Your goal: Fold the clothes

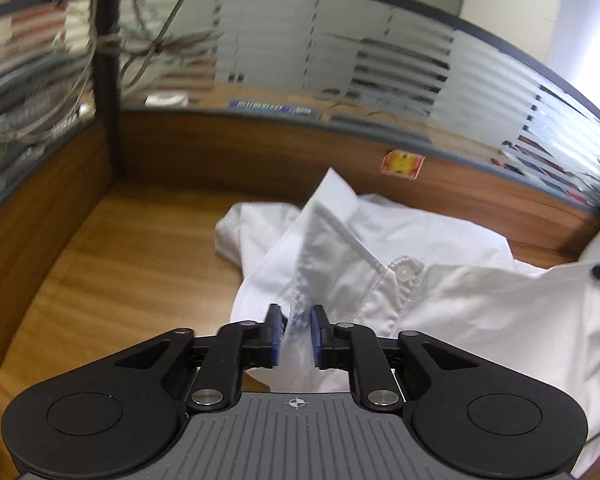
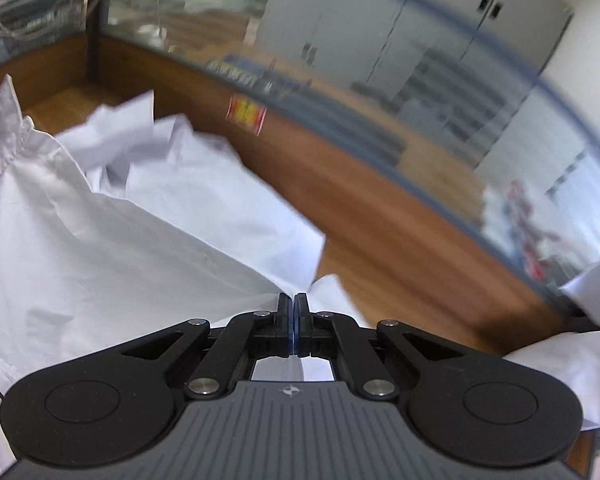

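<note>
Left wrist view, tongs: the left tongs (image 1: 296, 334) stand at a narrow gap with a band of white cloth running up between the blue pads (image 1: 275, 332); the cloth fills the gap, and it appears to be gripped.
Left wrist view, garment: the white shirt (image 1: 440, 280) lies crumpled on the wooden desk (image 1: 112, 264) just ahead of and to the right of the tongs; its collar (image 1: 332, 216) stands up directly ahead of the tips, and a button (image 1: 403, 269) sits just right of it.
Left wrist view, surroundings: a wooden partition (image 1: 240, 148) bearing a red and yellow sticker (image 1: 403, 164) rises beyond the shirt.
Right wrist view, tongs: the right tongs (image 2: 294, 312) are pressed fully together, with a thin edge of the shirt (image 2: 112, 248) pinched at the tips.
Right wrist view, garment: the cloth spreads to the left of and ahead of the tongs in loose peaks, partly raised off the desk (image 2: 384, 264); another white fold lies at the lower right.
Handling, judged: light, limp woven cotton that sags between holds and creases readily; not fragile, slightly slick on the pads.
Hold points, judged: stitched edges such as the collar band, the placket and the hem give the firmest purchase; a single loose layer may slip out.
</note>
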### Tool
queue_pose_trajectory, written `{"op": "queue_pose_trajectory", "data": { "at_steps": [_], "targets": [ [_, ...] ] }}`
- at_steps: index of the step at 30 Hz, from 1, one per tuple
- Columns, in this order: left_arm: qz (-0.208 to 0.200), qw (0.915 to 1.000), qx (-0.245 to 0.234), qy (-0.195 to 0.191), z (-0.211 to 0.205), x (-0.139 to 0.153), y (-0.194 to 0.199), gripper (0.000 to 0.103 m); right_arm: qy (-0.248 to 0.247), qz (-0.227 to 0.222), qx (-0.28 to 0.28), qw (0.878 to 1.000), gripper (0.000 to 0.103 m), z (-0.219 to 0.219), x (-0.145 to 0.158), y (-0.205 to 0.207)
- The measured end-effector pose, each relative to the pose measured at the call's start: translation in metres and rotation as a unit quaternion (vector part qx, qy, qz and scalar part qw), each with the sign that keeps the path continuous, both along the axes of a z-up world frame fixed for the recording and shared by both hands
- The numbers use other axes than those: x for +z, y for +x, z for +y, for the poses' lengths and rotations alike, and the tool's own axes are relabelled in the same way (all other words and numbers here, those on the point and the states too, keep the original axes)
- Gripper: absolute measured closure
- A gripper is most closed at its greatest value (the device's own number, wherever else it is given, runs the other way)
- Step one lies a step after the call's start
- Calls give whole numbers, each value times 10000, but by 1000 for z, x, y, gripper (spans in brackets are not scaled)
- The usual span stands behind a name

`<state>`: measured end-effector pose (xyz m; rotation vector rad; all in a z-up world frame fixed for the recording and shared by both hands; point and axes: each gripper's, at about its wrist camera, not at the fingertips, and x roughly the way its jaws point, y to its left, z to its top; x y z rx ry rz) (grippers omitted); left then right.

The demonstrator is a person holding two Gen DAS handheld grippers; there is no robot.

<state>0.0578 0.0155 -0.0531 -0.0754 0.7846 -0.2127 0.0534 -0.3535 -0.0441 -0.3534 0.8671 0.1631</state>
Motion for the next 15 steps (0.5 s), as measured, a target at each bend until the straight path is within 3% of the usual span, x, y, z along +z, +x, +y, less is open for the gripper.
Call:
{"op": "queue_pose_trajectory", "data": {
  "at_steps": [3,5,10,15],
  "targets": [
    [142,9998,-34,-117,3,-2,-8,85,182,221,-67,9996,100,-3,-18,12],
    [255,9994,-84,-196,4,-1,-14,82,307,293,-129,9990,81,-7,-21,12],
    [457,9977,-153,-481,5,9,-31,61,585,302,-182,9977,63,-19,-8,-9],
    [706,9918,9,-1065,8,21,-51,47,1048,174,-425,9934,47,-47,22,-44]
  ]
}}
